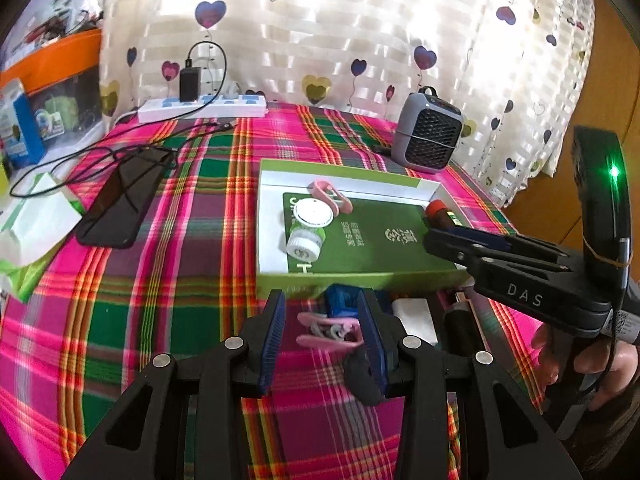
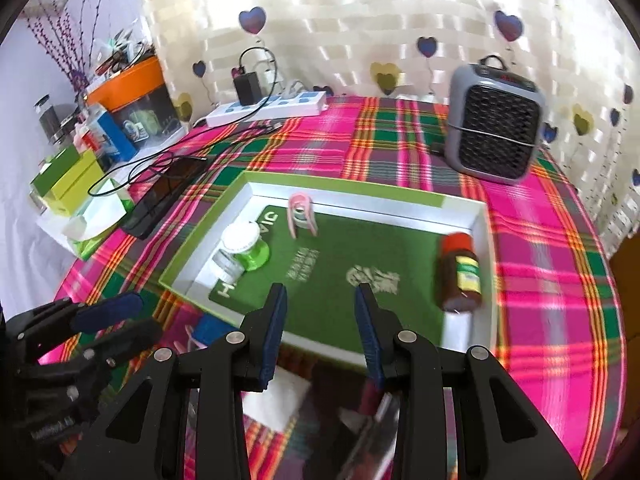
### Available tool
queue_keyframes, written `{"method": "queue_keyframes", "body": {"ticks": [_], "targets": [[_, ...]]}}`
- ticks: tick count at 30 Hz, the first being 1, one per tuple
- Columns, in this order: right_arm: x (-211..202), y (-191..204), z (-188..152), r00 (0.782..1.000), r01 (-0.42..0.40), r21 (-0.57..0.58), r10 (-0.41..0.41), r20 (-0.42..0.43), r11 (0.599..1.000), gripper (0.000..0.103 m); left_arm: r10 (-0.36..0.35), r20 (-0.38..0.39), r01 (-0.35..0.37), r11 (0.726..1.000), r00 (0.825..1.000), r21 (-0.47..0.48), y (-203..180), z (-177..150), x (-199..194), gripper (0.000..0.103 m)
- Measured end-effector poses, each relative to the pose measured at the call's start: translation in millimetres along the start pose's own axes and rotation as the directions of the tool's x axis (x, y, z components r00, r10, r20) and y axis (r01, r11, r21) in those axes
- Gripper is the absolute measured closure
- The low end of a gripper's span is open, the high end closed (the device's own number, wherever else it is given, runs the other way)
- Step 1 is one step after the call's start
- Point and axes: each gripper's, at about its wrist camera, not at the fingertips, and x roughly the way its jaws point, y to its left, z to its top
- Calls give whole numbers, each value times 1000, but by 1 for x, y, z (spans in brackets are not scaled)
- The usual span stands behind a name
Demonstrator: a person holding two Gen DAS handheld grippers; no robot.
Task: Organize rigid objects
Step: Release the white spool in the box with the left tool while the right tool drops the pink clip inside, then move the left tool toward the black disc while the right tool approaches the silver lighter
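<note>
Four items already in tray: a shallow green-rimmed tray (image 2: 472, 204) sits mid-worktop, holding a white-capped jar (image 2: 242, 240), a second small white jar just beside it (image 2: 228, 264), a pink clip (image 2: 300, 210) near the far wall, and a brown red-capped bottle (image 2: 460, 276) lying along the right wall.
Far left, off-task: a dark phone (image 1: 120, 200) with cables over it and a white power strip (image 1: 202, 106) lie well apart from the tray.
Left tongs: the left tongs (image 1: 322, 336) are spread open, empty, and low over a pink clip on the cloth (image 1: 324, 330), with a blue block (image 1: 340, 302) just beyond, near the tray's front wall.
Loose centre-right: a white block (image 1: 414, 312) and a dark cylinder (image 1: 460, 320) wait in front of the tray.
Right tongs: the right tongs (image 2: 320, 320) are parted, carrying nothing, above the tray's front edge.
Far right: a grey fan heater (image 2: 494, 128) stands behind the tray.
Risk, crowding: the loose items lie close together, so closing on the clip may nudge the blue block.
Risk, slip: the clip looks thin and springy, and an off-centre pinch could flick it away.
Risk, collision: both tongs work near one tray edge and may bump.
</note>
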Motion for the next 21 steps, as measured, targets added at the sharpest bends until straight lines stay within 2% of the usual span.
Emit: {"method": "queue_keyframes", "body": {"ticks": [6,16,21], "targets": [[-16,-12,-21,998,61,22,-61,17,998,66,-38,-2,38,999,999,-7,1,-12,-5,66],[-42,-22,-55,996,84,84,-87,37,993,67,-72,-26,72,997,997,-10,0,-30,-6,66],[-49,-22,-69,992,118,78,-121,35,990,66,-92,-46,91,996,995,-22,1,-36,-3,66]]}}
